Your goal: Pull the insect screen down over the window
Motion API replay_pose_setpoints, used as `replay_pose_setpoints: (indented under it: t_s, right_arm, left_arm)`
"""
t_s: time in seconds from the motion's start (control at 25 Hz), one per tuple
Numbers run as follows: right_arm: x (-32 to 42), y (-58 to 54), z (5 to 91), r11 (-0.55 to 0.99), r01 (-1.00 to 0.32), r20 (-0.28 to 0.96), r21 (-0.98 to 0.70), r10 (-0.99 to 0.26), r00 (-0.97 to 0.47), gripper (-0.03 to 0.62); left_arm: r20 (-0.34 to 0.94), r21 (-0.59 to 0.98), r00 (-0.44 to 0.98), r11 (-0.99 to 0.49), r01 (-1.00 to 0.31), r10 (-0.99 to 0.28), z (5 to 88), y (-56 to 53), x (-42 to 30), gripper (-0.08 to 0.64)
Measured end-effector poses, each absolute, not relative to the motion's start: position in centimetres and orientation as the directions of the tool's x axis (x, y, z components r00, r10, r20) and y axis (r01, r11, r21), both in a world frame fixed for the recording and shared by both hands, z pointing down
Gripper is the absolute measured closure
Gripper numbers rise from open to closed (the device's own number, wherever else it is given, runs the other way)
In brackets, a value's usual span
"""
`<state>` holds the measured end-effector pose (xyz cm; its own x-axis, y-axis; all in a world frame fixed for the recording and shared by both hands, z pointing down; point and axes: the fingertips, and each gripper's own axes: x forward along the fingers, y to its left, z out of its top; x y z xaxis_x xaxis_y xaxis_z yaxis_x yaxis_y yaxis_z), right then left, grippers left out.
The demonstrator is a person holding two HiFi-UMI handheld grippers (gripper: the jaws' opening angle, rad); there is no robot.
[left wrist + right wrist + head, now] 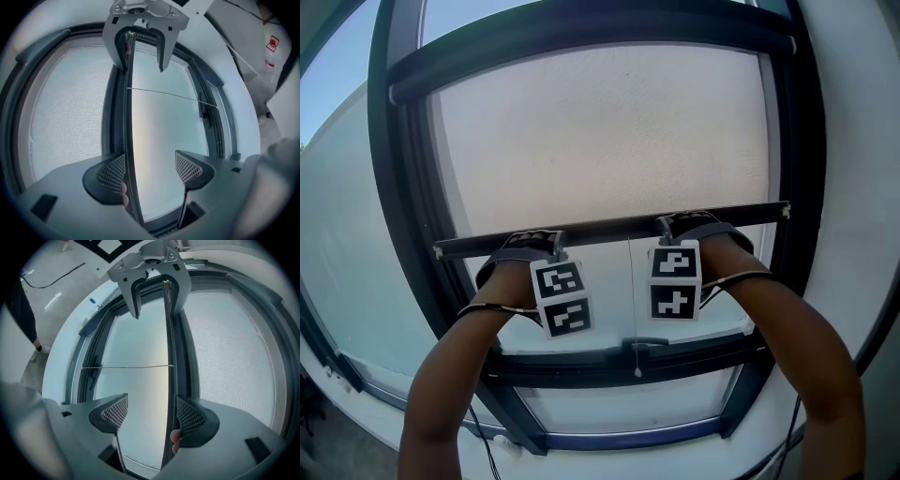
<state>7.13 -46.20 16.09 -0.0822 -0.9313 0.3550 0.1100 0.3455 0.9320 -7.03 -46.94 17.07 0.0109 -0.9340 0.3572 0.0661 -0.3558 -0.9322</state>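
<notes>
Jaws of your left gripper (150, 164) and right gripper (152, 401) stood wide, the dark slim bar (609, 228) of the grey mesh insect screen (600, 131) between each pair.

Straight ahead of my left fingers (112, 172) and my right fingers (190, 416) stands a window (398, 187) in a dark frame. Its glass (614, 292) is bright with pale, even daylight. The window's dark handle (645, 345) sits on the lower rail, below both pairs of fingers. A white wall (858, 141) curves round the frame. Off to the outer side of my right fingers lies grey floor (75, 282), with a black cable (47, 287) across it. High up, far left of my left fingers, blue sky (326, 84) shows.
</notes>
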Motion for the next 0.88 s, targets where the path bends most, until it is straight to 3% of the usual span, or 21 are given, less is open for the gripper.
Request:
replay_pose_setpoints:
  t_s: [0.56, 0.88]
  right_arm:
    - [7.4, -46.7, 20.4, 0.383, 0.095, 0.391, 0.919, -0.916, -0.091, 0.262]
    - [7.6, -47.3, 22.8, 0.337, 0.155, 0.354, 0.929, -0.93, -0.101, 0.262]
  left_arm:
    - [0.38, -0.925, 0.048, -0.379, 0.018, -0.924, 21.3, -47.3, -6.4, 0.225]
    - [0.316, -0.948, 0.108, -0.317, 0.006, -0.942, 23.7, -48.0, -6.2, 0.225]
